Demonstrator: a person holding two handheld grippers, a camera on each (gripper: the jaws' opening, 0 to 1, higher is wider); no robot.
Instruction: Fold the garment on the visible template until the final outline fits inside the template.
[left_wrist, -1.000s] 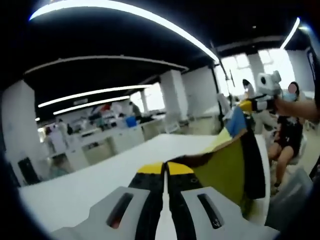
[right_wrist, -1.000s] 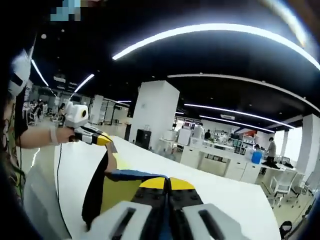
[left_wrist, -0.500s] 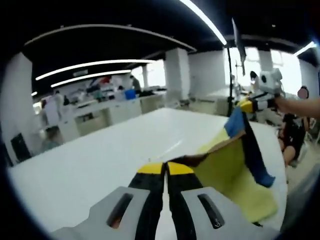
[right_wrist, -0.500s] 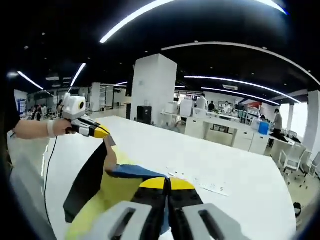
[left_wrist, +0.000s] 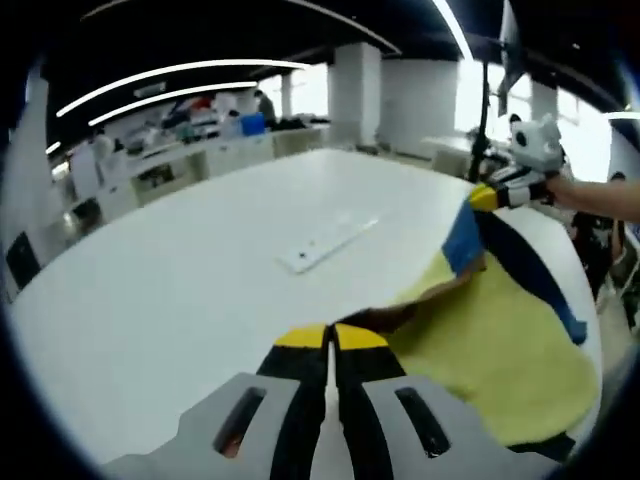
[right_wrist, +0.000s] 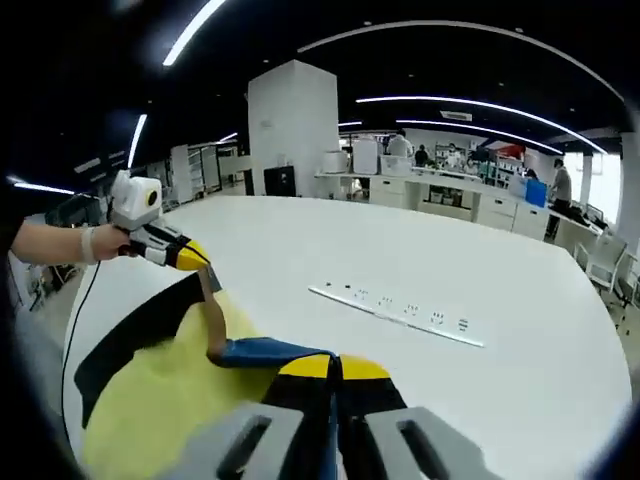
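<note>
Between the closed jaws of the left gripper (left_wrist: 331, 338) a brown hem of the garment (left_wrist: 500, 350) is pinched. Another edge, blue, is clamped by the right gripper (right_wrist: 333, 366). Beyond both tips the yellow cloth is spread over the table (left_wrist: 190, 290), apparently sagging. A white strip (right_wrist: 395, 312) lies farther out.

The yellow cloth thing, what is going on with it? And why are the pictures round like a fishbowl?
A person holds a hand-held gripper in each hand, and each one carries a small wide-eyed camera, so each picture looks round. One picture looks along the left hand-held gripper, the other along the right hand-held gripper. Both are pinched shut on the top edge of a yellow garment with dark and blue trim, stretching it between them over a big white table. A long white power strip lies on the table farther off.
</note>
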